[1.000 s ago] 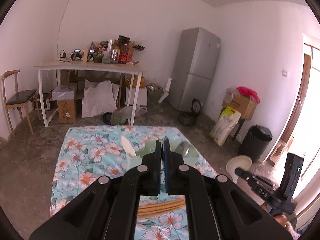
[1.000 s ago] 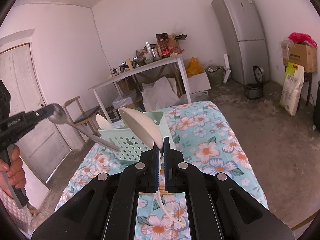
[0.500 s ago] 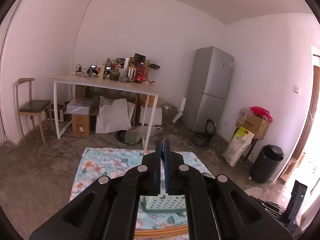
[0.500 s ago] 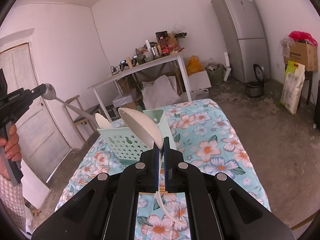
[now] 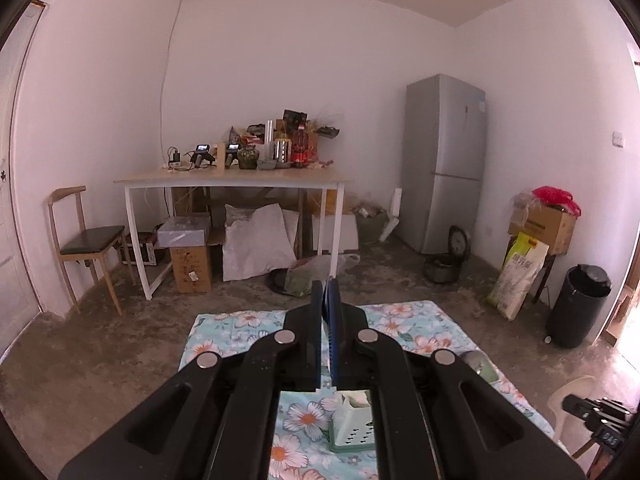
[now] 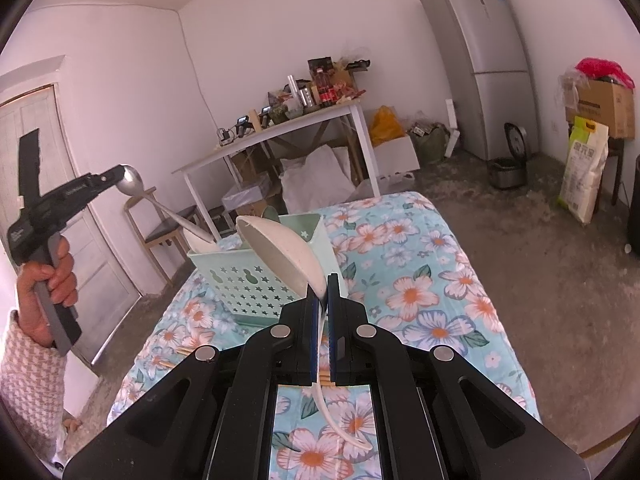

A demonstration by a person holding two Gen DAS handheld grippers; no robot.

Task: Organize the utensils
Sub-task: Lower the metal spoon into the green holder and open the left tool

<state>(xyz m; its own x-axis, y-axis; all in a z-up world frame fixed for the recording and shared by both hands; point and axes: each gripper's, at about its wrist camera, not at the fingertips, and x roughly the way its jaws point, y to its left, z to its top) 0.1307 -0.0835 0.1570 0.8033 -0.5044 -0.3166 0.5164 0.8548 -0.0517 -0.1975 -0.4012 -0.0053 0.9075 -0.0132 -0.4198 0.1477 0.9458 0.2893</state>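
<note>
The ladle (image 6: 286, 256) looks like matt cream plastic, smooth, and beside it the basket (image 6: 244, 284) is pale green plastic pierced with star holes. The spoon (image 6: 132, 180) above the basket is shiny metal. Under the basket the tablecloth (image 6: 420, 292) is printed floral cloth, and around that the floor (image 6: 540, 256) is rough grey concrete.

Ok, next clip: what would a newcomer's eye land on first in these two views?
Probably the big white ladle clamped in the right gripper, its bowl raised in front of the green basket on the flowered cloth. Next, at the left edge of that view, the left gripper held high by a hand, pinching a metal spoon. Behind, a grey fridge stands in the corner.
</note>
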